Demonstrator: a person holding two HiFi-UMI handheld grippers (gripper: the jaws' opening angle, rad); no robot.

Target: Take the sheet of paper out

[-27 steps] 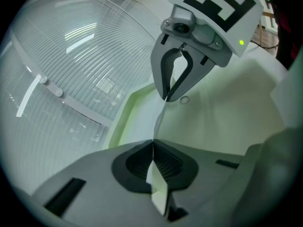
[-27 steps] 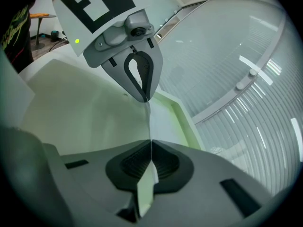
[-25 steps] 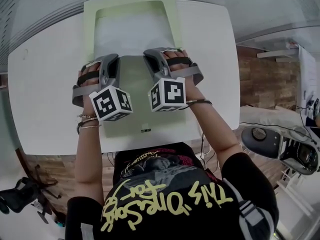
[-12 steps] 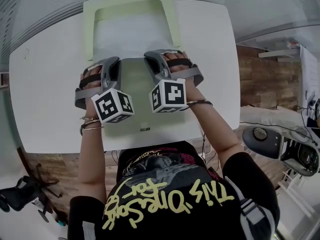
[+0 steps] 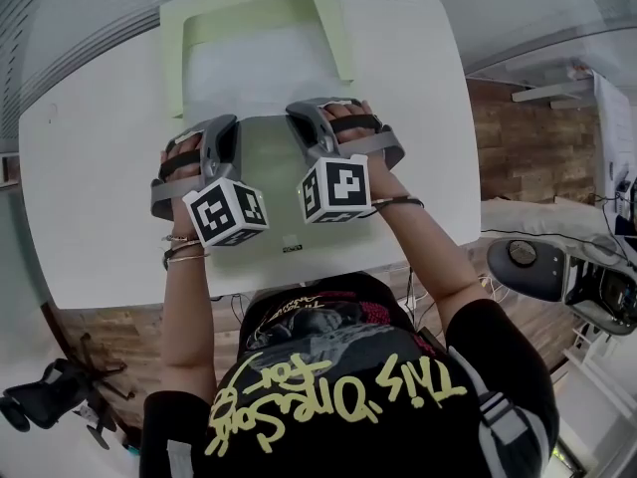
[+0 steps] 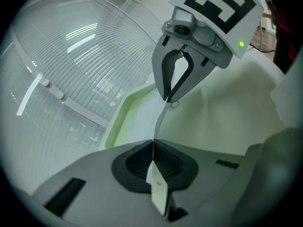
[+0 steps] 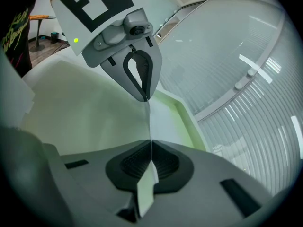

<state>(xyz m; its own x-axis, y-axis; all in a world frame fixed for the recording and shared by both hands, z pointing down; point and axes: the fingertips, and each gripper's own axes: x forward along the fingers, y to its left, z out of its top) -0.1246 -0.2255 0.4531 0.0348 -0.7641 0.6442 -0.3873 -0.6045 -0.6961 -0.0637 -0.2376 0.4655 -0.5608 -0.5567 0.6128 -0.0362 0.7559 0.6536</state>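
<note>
The left gripper (image 6: 152, 145) has its jaws pressed together on a thin sheet (image 6: 157, 188), seen edge-on. A pale strip of it sticks out behind the pads. From those jaws the sheet's edge runs straight across to the tips of the right gripper (image 7: 150, 144), whose jaws are likewise pinched tight on it.

Whether this thin sheet is the paper itself or a leaf of the green folder (image 5: 174, 48) is hard to say, as both look whitish-green under this light. A white sheet of paper (image 5: 259, 68) lies just beyond both sets of tips, framed by the folder's green border on its far side and on both flanks. A paler green surface stretches back beneath the grippers.

In the head view the marker cubes and gripper bodies cover the tips, so the pinch itself is hidden there. The folder's near edge disappears under the person's forearms. The folder rests on a white table (image 5: 90, 167) that spreads out to either side of the grippers.
</note>
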